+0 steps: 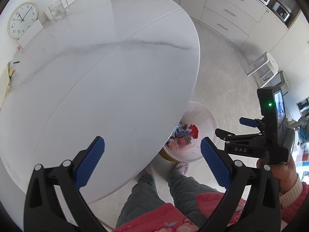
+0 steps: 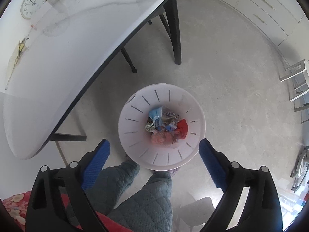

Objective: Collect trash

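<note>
A white slotted trash bin [image 2: 135, 104] stands on the floor beside the table, holding several pieces of trash [image 2: 166, 125]: a blue face mask, wrappers, something red. My right gripper [image 2: 154, 162] hangs open and empty straight above the bin. In the left wrist view the bin [image 1: 204, 119] shows partly under the table edge, with the right gripper [image 1: 229, 127] above it, held by a hand. My left gripper [image 1: 152, 160] is open and empty over the near edge of the white marble table [image 1: 108, 67].
A clock [image 1: 22, 20], a glass container [image 1: 58, 9], a white card and papers [image 1: 5, 81] sit at the table's far and left edge. Black table legs [image 2: 175, 31] stand behind the bin. White drawers [image 1: 229, 13] line the wall; a white rack [image 2: 297, 77] stands right.
</note>
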Demonstrator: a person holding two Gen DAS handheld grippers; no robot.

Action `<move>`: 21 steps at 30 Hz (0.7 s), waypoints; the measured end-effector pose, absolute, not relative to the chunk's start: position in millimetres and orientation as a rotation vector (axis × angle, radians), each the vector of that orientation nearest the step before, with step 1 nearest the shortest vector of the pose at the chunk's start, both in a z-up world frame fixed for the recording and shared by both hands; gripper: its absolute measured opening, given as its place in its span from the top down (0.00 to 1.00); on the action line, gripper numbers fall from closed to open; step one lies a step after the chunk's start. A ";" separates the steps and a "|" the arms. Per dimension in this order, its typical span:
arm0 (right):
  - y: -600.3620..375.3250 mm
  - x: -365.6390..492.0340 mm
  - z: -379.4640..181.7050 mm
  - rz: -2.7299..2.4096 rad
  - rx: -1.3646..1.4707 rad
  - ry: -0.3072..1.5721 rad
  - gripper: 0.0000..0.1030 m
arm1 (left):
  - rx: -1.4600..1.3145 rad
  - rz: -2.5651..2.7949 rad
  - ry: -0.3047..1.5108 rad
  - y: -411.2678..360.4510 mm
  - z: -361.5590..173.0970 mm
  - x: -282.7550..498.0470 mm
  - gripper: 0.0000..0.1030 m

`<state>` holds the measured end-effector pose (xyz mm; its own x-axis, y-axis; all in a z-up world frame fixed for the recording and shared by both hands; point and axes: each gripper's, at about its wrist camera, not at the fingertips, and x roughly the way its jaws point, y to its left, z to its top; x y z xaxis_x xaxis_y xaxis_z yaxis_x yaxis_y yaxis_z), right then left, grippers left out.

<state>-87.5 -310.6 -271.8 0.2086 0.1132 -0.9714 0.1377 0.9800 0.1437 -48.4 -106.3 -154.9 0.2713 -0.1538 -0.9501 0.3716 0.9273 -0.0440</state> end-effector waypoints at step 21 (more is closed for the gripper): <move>-321.0 -98.9 -187.8 0.012 0.145 1.212 0.02 | 0.117 -0.252 1.185 -113.3 -142.3 -53.0 0.08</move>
<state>-98.9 -321.0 -187.8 0.3522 0.0865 -0.9319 0.0682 0.9907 0.1178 -53.0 -113.3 -142.3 0.3527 -0.1332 -0.9262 0.2553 0.9660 -0.0417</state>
